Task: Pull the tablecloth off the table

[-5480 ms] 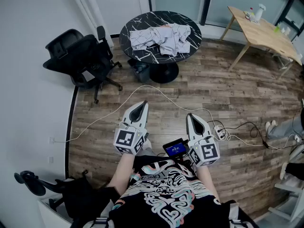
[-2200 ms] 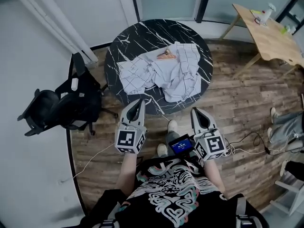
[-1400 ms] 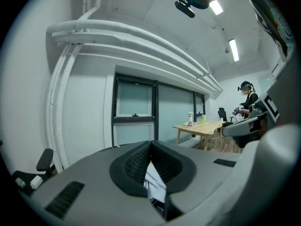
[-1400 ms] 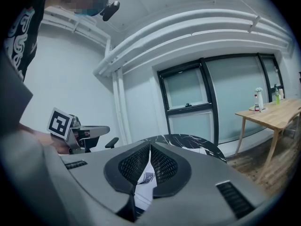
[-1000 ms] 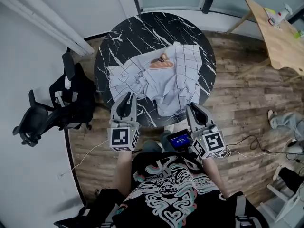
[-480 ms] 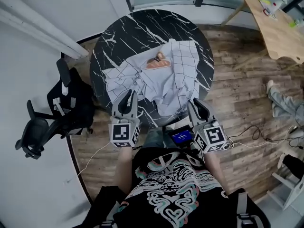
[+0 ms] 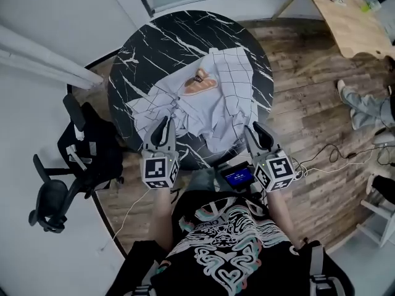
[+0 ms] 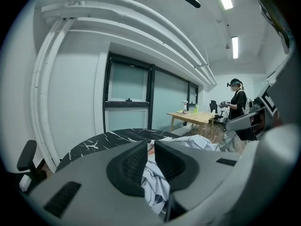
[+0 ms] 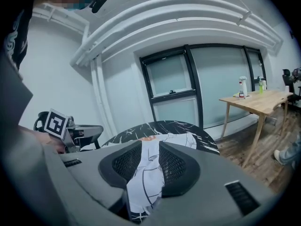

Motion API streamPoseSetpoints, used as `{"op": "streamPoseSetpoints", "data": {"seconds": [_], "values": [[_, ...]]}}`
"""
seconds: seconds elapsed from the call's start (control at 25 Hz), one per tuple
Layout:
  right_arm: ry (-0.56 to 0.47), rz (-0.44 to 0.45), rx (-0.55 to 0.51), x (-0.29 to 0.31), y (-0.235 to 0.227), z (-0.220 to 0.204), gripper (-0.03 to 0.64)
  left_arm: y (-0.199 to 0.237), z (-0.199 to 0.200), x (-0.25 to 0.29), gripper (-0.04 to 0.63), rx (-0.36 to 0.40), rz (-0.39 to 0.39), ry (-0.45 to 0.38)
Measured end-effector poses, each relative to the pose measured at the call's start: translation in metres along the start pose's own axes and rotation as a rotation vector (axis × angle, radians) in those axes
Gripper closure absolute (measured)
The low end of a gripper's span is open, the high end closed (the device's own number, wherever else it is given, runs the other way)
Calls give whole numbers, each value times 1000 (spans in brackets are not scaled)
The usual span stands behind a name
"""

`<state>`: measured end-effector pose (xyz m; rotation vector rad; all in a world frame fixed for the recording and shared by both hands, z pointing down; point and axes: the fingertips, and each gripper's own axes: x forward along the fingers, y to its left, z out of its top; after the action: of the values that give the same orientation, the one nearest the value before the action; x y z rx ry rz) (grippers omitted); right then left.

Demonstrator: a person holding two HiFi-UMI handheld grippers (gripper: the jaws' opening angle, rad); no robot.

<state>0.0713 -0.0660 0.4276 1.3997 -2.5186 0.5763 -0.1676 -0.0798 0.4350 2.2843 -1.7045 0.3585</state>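
Observation:
A crumpled white checked tablecloth (image 7: 213, 97) lies on the round black marble table (image 7: 154, 48), one fold hanging over the near edge. A peach-coloured object (image 7: 199, 84) rests on the cloth. My left gripper (image 7: 162, 127) hovers over the cloth's near left part, its jaws together and nothing between them. In the left gripper view (image 8: 151, 147) the cloth (image 8: 157, 185) lies just beyond the tips. My right gripper (image 7: 258, 131) is at the table's near right edge. Its jaws have just been opening, and the cloth (image 9: 148, 173) shows through the gap (image 9: 150, 147), unpressed.
A black office chair (image 7: 80, 159) stands left of the table by a white wall pipe (image 7: 37, 54). A wooden table (image 7: 345, 11) is at the far right. Cables (image 7: 333, 153) and a seated person's legs (image 7: 364, 103) lie on the right floor. Another person (image 8: 237, 107) stands far off.
The table has come close beneath me since the first frames. Both grippers have sunk and reached over its near edge. The right jaws have parted a little.

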Motion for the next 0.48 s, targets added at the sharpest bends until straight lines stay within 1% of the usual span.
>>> {"op": "streamPoseSetpoints", "data": {"seconds": [0.08,0.16,0.28,0.36,0.48], "values": [[20,-11,9,3,-2,-4,489,2,-6,7,514,-11,-25,20],[41,-21,13,8,-3,-8,470,5,-10,15,514,-13,-44,32],[66,-28,19,15,-4,-14,425,9,-15,25,514,-8,-68,49],[75,-37,29,17,-7,-17,420,9,-19,33,499,-12,-89,64],[80,-59,43,20,-11,-22,416,8,-25,41,499,-18,-117,83]]}}
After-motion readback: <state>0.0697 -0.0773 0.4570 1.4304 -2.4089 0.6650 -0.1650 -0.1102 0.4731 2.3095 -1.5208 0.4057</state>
